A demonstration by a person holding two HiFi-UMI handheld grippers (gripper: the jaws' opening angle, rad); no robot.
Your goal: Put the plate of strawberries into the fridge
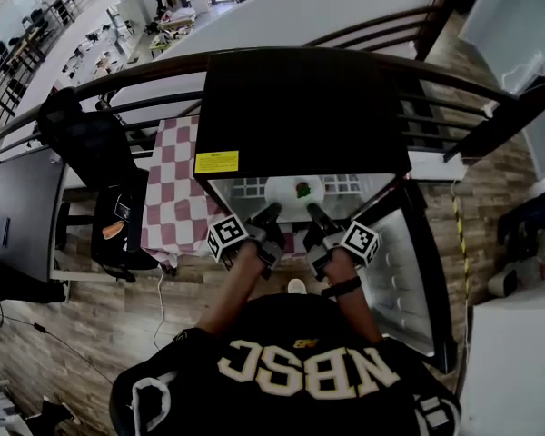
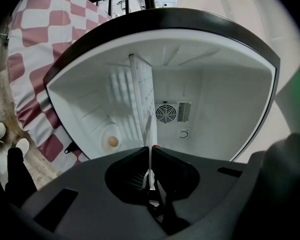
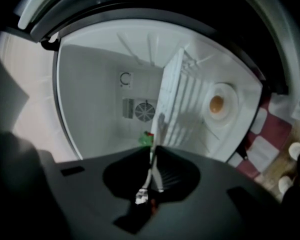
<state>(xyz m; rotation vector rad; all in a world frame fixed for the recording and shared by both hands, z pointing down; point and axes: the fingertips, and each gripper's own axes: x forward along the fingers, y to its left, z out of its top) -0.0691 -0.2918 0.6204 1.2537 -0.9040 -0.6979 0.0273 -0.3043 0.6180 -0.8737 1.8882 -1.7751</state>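
A white plate (image 1: 289, 194) with a strawberry (image 1: 302, 189) on it is held level in the mouth of the small black fridge (image 1: 300, 107). My left gripper (image 1: 271, 212) is shut on the plate's near-left rim and my right gripper (image 1: 312, 211) on its near-right rim. In the left gripper view the plate (image 2: 151, 161) shows edge-on as a thin white line pinched at the left gripper (image 2: 150, 148). The right gripper view shows the same thin rim (image 3: 152, 169) clamped in the right gripper (image 3: 153, 148), with the strawberry (image 3: 147, 138) just beyond.
The fridge's white inside holds a wire shelf (image 2: 140, 99), a round fan vent (image 2: 165, 113) and a lit lamp (image 3: 216, 104). Its door (image 1: 409, 271) stands open at the right. A checkered tablecloth (image 1: 177, 180) and a black chair (image 1: 91, 143) are to the left.
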